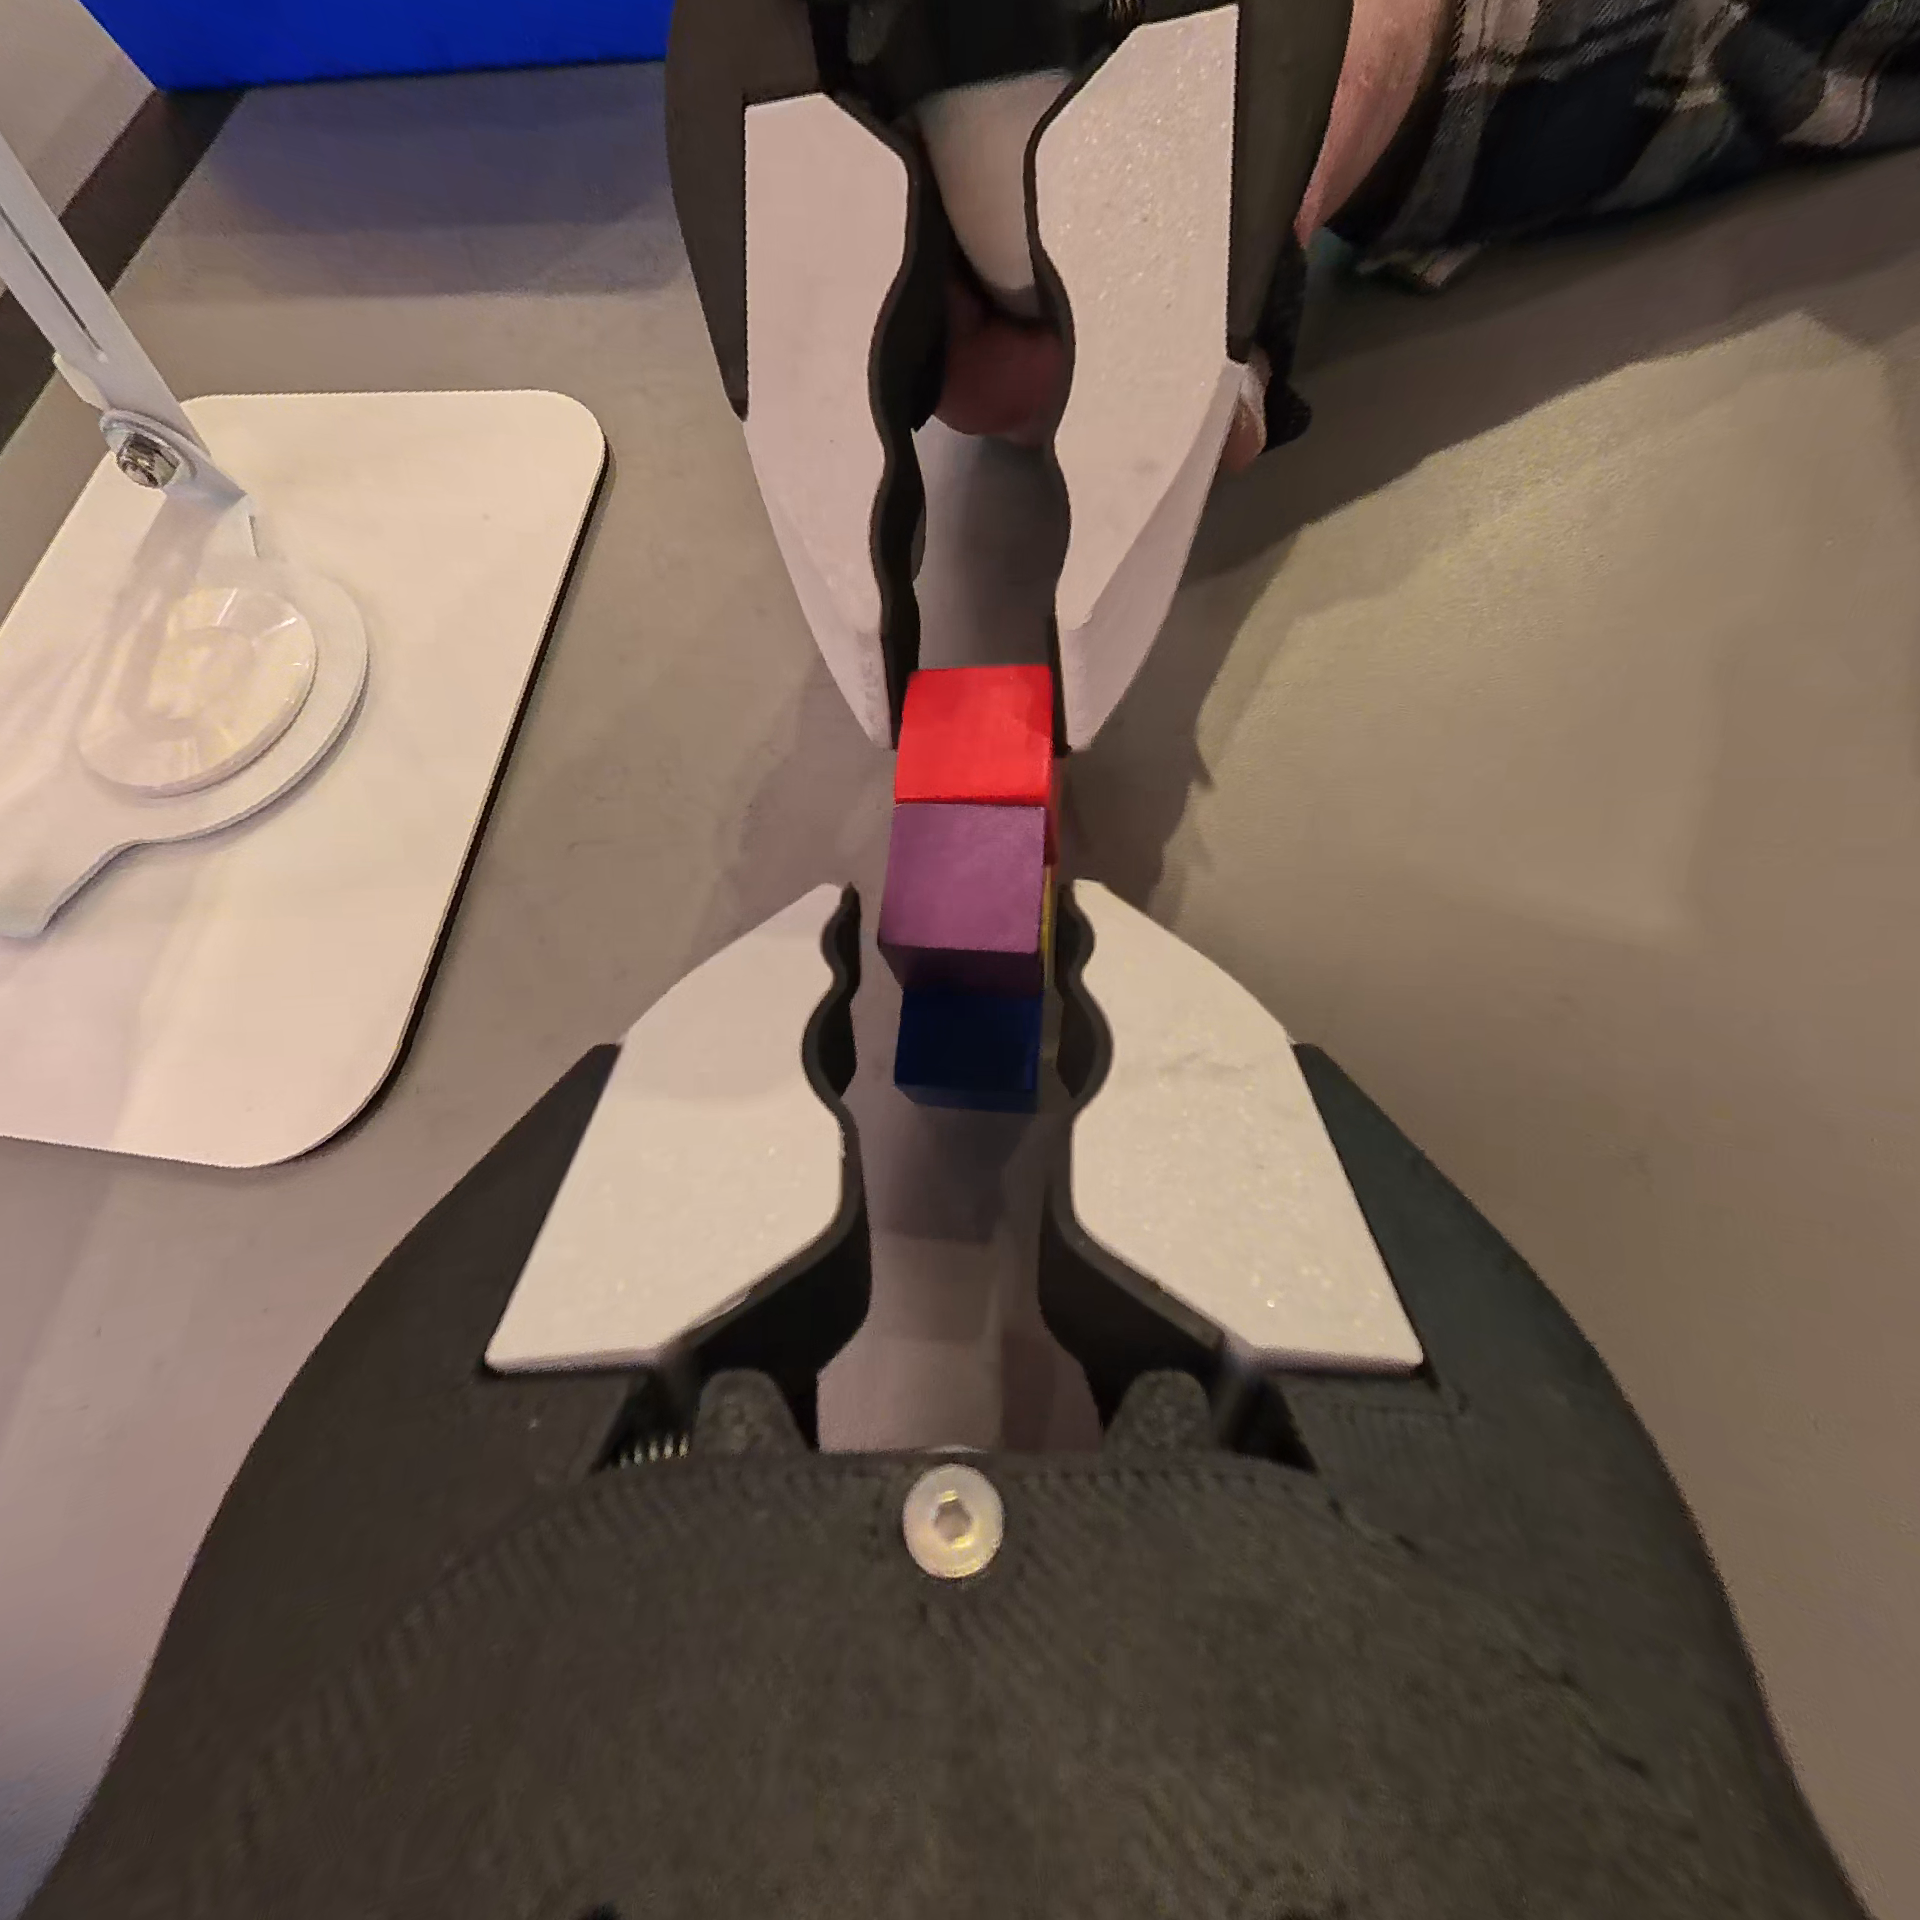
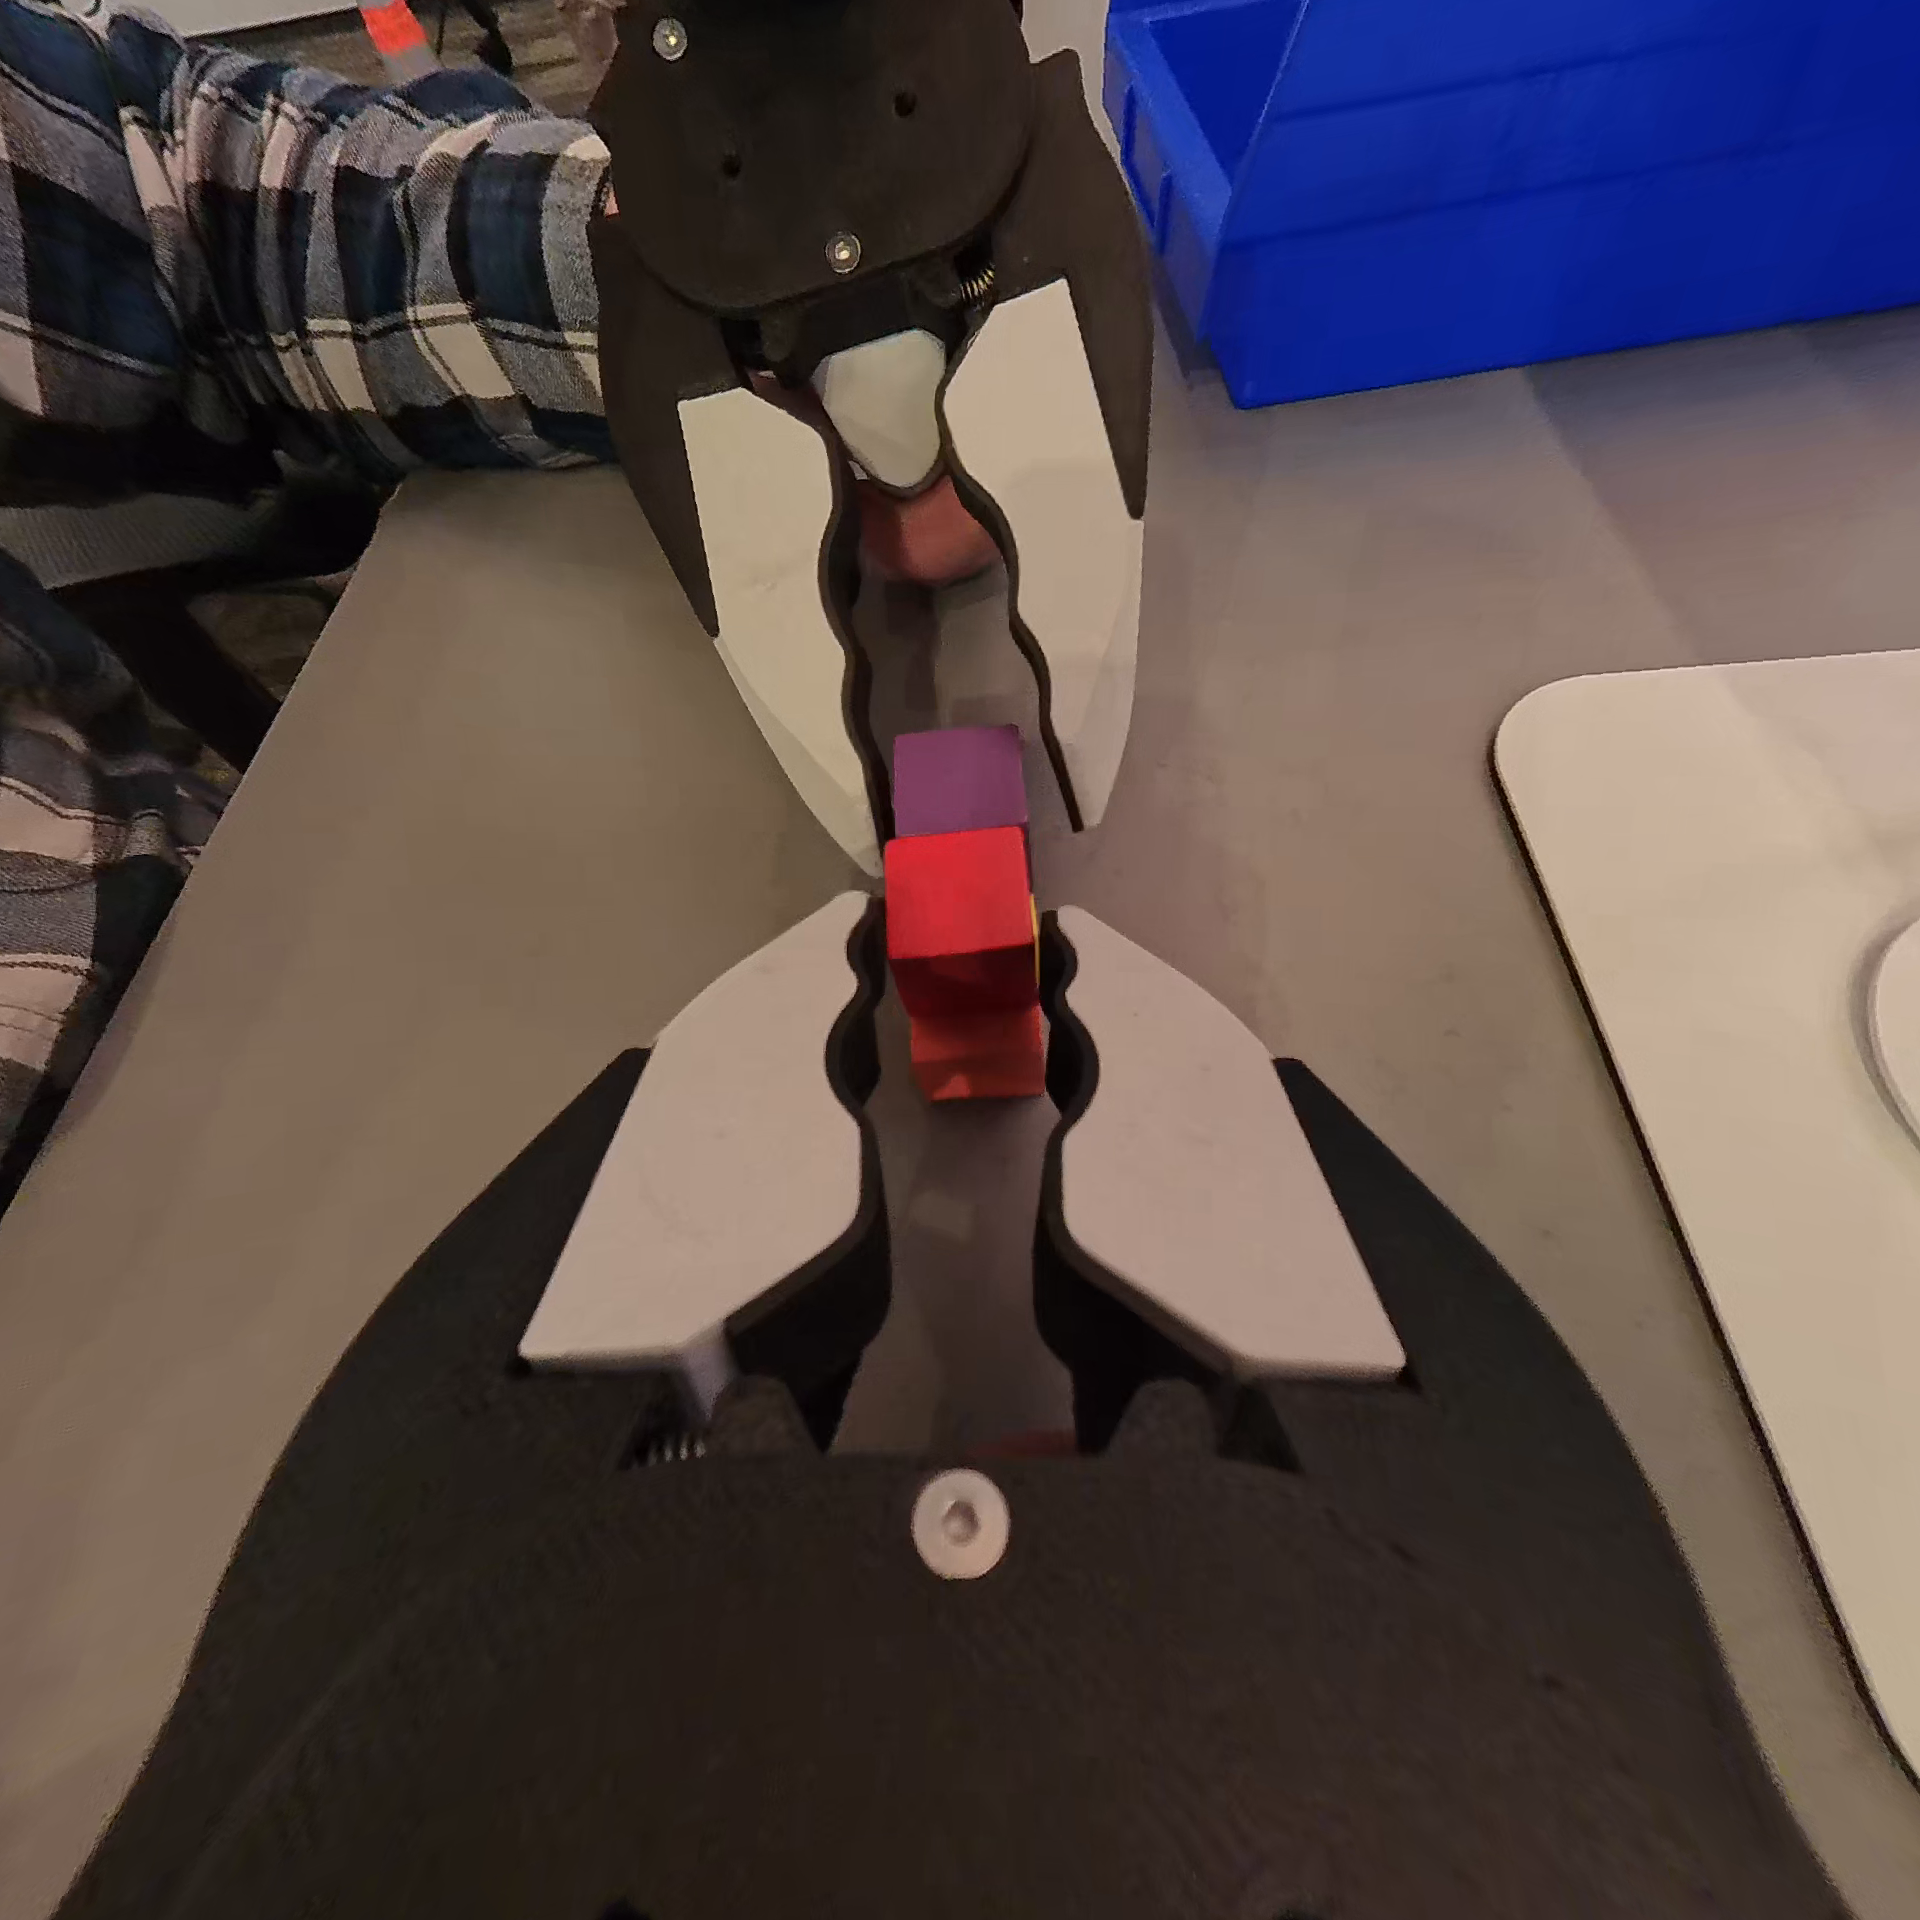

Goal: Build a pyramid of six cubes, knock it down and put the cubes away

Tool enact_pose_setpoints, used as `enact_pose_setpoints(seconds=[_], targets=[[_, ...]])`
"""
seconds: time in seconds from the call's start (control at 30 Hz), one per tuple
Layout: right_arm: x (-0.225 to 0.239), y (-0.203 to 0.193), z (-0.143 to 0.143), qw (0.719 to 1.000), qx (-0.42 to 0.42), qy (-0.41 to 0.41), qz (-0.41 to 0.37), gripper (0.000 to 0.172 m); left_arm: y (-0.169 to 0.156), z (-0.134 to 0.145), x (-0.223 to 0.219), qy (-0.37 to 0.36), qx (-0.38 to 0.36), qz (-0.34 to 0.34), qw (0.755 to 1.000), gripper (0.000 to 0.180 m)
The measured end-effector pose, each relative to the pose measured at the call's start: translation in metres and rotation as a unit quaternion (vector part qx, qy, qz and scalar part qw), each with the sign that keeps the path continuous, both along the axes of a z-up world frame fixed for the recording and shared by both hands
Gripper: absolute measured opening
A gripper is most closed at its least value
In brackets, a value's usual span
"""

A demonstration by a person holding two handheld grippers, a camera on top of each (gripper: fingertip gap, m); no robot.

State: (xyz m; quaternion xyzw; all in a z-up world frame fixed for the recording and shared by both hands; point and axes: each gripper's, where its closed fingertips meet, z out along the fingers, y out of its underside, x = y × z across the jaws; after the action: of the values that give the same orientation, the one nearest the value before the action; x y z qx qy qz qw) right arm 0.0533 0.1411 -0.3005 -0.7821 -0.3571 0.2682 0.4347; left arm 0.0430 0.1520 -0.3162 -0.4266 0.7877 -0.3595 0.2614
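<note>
the left gripper (image 1: 961, 914) clasps the purple cube (image 1: 964, 894) between its fingertips, and the right gripper (image 2: 961, 914), facing it, clasps the red cube (image 2: 958, 899). the two cubes touch side by side on the second row, above a blue cube (image 1: 966, 1049) and an orange cube (image 2: 977, 1049) on the grey table (image 1: 1455, 831).

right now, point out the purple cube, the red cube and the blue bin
purple cube (image 1: 966, 878), left wrist view, top face
red cube (image 2: 961, 888), right wrist view, top face
blue bin (image 2: 1558, 208), right wrist view, front wall
</note>
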Motion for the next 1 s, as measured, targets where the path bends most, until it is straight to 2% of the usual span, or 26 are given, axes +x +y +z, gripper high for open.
enact_pose_setpoints(seconds=[0.07, 0.2, 0.63, 1.0], targets=[[0.0, 0.0002, -0.0011, 1.0, -0.003, -0.002, -0.002, 0.035, 0.0009, -0.0005, -0.0001, 0.003, -0.001, 0.003, 1.0, 0.041], [0.0024, -0.0002, -0.0006, 1.0, -0.002, -0.003, -0.01, 0.043, 0.0022, 0.0018, -0.0011, -0.002, -0.002, 0.005, 1.0, 0.041], [0.0003, -0.0009, -0.0014, 1.0, 0.001, -0.005, -0.004, 0.028, -0.0013, -0.0001, -0.0017, -0.001, -0.001, -0.009, 1.0, 0.029], [0.0013, 0.0001, -0.0015, 1.0, 0.001, -0.001, -0.009, 0.027, -0.0018, 0.0005, -0.001, -0.002, -0.006, -0.014, 1.0, 0.028]])
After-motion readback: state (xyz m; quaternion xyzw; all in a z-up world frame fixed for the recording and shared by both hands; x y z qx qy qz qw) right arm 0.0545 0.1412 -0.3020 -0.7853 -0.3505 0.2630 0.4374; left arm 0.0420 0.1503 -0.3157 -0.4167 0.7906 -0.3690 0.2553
